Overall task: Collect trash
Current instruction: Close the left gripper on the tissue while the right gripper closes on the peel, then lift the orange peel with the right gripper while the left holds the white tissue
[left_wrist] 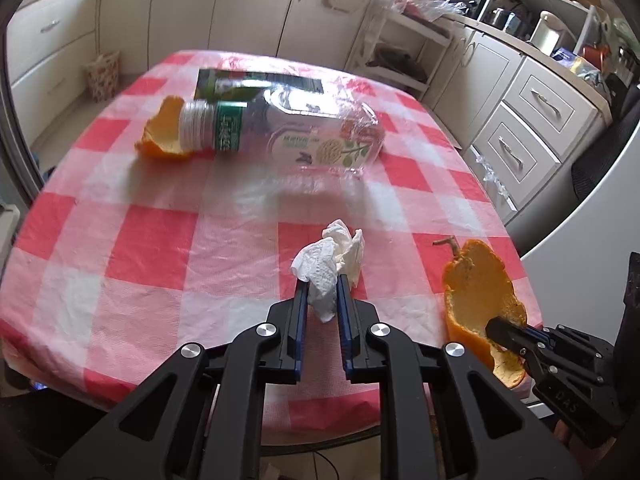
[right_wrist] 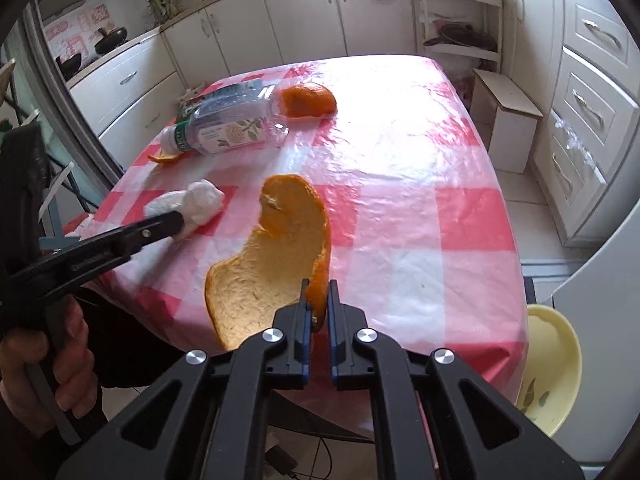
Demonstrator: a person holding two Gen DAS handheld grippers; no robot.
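Observation:
A crumpled white tissue lies near the front edge of the red-and-white checked table, and my left gripper is shut on it. The same tissue shows in the right wrist view with the left gripper on it. A large curved orange peel stands on its edge at the table's front right; my right gripper is shut on its rim. The left wrist view shows that peel with the right gripper on it. An empty clear plastic bottle lies on its side farther back.
More orange peel lies by the bottle's cap, and another peel sits behind the bottle. A dark flat packet lies beyond the bottle. A yellow bowl-shaped bin stands on the floor at the right. A white box and kitchen cabinets surround the table.

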